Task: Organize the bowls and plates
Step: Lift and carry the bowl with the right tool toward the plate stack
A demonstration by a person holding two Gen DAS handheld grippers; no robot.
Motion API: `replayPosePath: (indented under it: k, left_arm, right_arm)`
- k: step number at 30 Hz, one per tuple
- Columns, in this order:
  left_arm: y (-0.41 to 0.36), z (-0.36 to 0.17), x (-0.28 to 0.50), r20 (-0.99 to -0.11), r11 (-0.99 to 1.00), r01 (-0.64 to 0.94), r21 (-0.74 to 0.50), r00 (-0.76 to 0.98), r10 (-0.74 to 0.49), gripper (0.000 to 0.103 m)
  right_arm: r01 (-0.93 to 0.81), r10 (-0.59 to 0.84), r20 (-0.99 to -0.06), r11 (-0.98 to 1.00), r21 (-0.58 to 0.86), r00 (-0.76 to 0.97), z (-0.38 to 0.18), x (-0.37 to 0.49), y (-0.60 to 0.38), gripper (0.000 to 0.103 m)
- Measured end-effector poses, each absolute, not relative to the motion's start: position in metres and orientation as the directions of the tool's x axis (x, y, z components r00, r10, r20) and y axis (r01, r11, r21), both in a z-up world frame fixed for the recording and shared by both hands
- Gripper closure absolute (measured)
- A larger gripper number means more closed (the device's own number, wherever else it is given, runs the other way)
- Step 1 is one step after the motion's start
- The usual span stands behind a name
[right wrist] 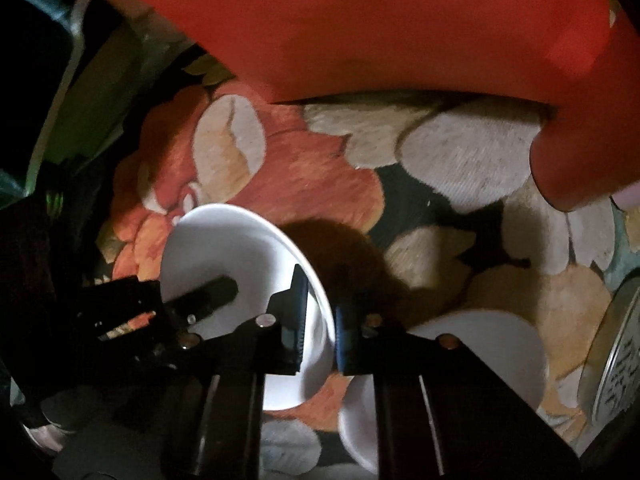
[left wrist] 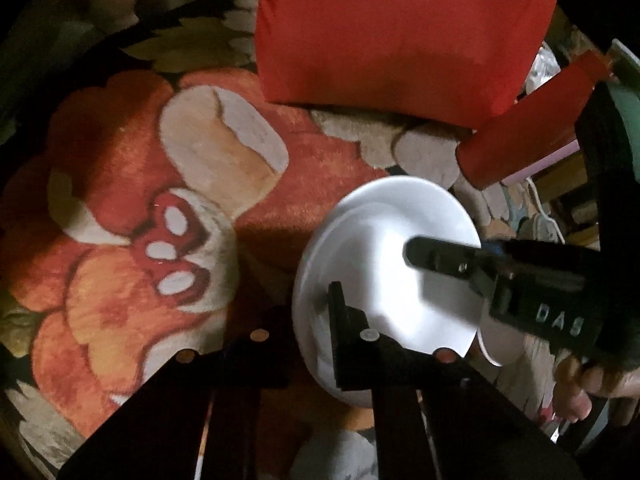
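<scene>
1. The left hand-held gripper is pinched on the near rim of a white plate; one finger lies over the inner face, the other is hidden behind the plate's edge.
2. The right hand-held gripper is pinched on the opposite rim of the same plate, the rim being seen between its blue-padded fingers.
3. The plate is held tilted just above a flowered rug, supported at two sides by both grippers; whether its lower edge touches the rug cannot be told.
4. A second white dish lies on the rug just beside the right gripper, partly hidden by it. A red cushion stands farther off.
5. The plate is judged stiff, smooth and breakable, probably glazed ceramic. Thin rim grips are likely to slip if the plate is swung, so it is best kept gripped on opposite edges.
6. The other dish is best taken at its rim too, since its middle offers no purchase.
</scene>
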State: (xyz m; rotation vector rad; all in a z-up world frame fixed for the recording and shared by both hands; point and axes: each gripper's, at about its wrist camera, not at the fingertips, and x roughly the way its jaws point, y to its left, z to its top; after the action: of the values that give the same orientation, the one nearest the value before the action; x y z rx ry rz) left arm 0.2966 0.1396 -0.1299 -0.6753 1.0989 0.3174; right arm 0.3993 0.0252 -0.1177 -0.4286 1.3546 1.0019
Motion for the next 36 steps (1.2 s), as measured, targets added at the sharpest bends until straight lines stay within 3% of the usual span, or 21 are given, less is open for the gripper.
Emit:
replayPosePath:
  k: [11,26,36]
  left_arm:
    - [0.113,-0.085,0.245,-0.876,0.786,-0.523,-0.331,0.481,-0.049,0.092]
    - [0.014,-0.004,0.183,-0.866,0.9,-0.31,-0.306,0.483,-0.128,0.092]
    - [-0.052,0.008,0.176,-0.866,0.931,-0.199,-0.307,0.463,-0.187,0.092]
  right_arm:
    - [-0.772,0.368,-0.928,0.574,0.272,-0.053,-0.074,0.345,-0.001,0.091]
    - [-0.661,0.336,-0.941,0.716,0.224,0.046,-0.007,0.259,-0.111,0.091]
    - [-0.517,0.381,-0.923,0.801,0.302,0.051,0.003,0.238,-0.198,0.092]
